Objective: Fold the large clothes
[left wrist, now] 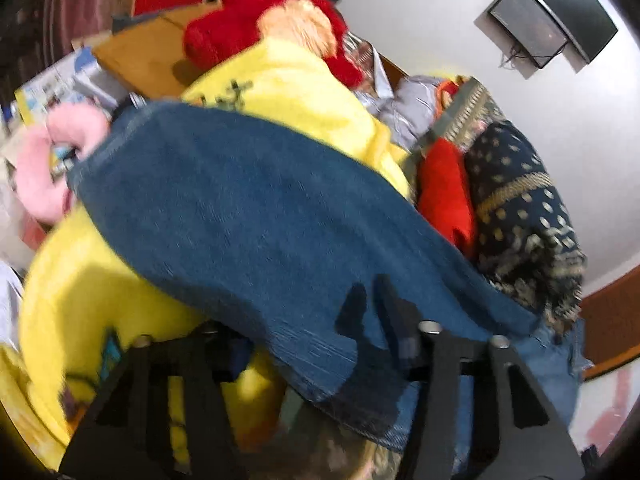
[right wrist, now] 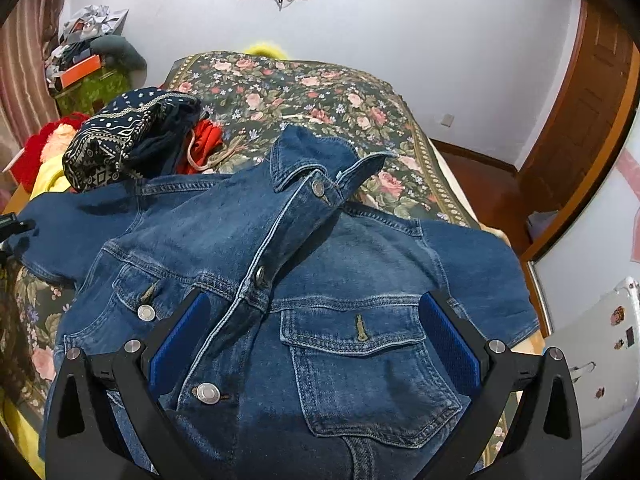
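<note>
A blue denim jacket (right wrist: 360, 248) lies front up on the floral bedspread (right wrist: 304, 92), collar away from me and both sleeves spread sideways. My right gripper (right wrist: 316, 300) hovers open over the chest, its blue pads (right wrist: 180, 340) wide apart on either side of the button placket and the flap pocket, holding nothing. In the blurred left wrist view the jacket's sleeve (left wrist: 248, 208) drapes across the frame. My left gripper (left wrist: 370, 304) has its dark fingers close together with the denim edge pinched between them. The right wrist view shows that gripper (right wrist: 16, 226) at the sleeve's end.
A navy patterned garment (right wrist: 120, 136) and a red one (right wrist: 204, 144) are piled at the bed's left. Yellow fabric (left wrist: 288, 92), a red plush (left wrist: 236, 20) and a pink fluffy item (left wrist: 40, 184) lie beyond the sleeve. A wooden door (right wrist: 592, 112) stands at the right.
</note>
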{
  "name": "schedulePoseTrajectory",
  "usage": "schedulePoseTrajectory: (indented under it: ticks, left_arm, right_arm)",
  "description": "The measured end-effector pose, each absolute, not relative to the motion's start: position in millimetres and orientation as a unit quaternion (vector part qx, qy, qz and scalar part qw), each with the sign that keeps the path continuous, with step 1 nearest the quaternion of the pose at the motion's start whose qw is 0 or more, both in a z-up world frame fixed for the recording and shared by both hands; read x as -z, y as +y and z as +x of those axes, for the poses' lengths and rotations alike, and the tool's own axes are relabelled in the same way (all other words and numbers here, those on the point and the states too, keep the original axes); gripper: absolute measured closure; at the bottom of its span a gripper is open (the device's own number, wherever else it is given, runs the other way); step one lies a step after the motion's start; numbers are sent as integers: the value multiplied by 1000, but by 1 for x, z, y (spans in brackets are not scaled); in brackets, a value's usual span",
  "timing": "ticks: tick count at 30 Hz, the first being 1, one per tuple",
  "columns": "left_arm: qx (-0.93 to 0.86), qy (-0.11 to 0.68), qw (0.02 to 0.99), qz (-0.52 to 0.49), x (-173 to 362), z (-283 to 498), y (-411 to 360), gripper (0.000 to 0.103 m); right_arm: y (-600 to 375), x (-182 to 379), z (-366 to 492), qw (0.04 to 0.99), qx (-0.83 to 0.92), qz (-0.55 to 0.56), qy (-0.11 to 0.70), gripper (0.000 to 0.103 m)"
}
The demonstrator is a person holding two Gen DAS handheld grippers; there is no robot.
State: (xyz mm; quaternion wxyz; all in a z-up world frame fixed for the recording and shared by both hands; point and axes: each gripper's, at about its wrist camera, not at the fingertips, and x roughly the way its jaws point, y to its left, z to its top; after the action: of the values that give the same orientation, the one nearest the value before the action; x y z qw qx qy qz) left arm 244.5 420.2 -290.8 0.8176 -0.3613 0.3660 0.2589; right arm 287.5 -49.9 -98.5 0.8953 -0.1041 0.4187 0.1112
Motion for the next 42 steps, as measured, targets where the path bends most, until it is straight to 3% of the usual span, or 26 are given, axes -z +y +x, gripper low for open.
schedulePoseTrajectory:
  ticks: [2, 5, 10, 17, 25, 36, 42]
  left_arm:
    - [-286, 372, 814, -341, 289, 248, 427, 84]
    - [-297, 363, 820, -326, 276, 246, 429, 91]
    - [-324, 303, 866, -230, 213, 233, 403, 93]
    - [-336, 195, 902, -187, 109, 211, 386, 96]
    - [-246, 179, 948, -93, 50, 244, 304, 96]
    - [-78, 225, 970, -46, 58, 309, 159, 97]
    - [20, 335, 942, 12, 124, 330, 78, 96]
  right_arm:
    - [-54, 99, 289, 892, -113, -95, 427, 0]
    - [-62, 99, 289, 889, -112, -81, 436, 0]
    - [-79, 99, 289, 886, -105, -55, 448, 0]
    - [-93, 97, 284, 883, -115, -19, 455, 0]
    - [-105, 92, 277, 885, -130, -1, 447, 0]
    - [-138, 85, 272, 891, -126, 11, 437, 0]
    - [-156, 85, 270, 890, -121, 32, 439, 0]
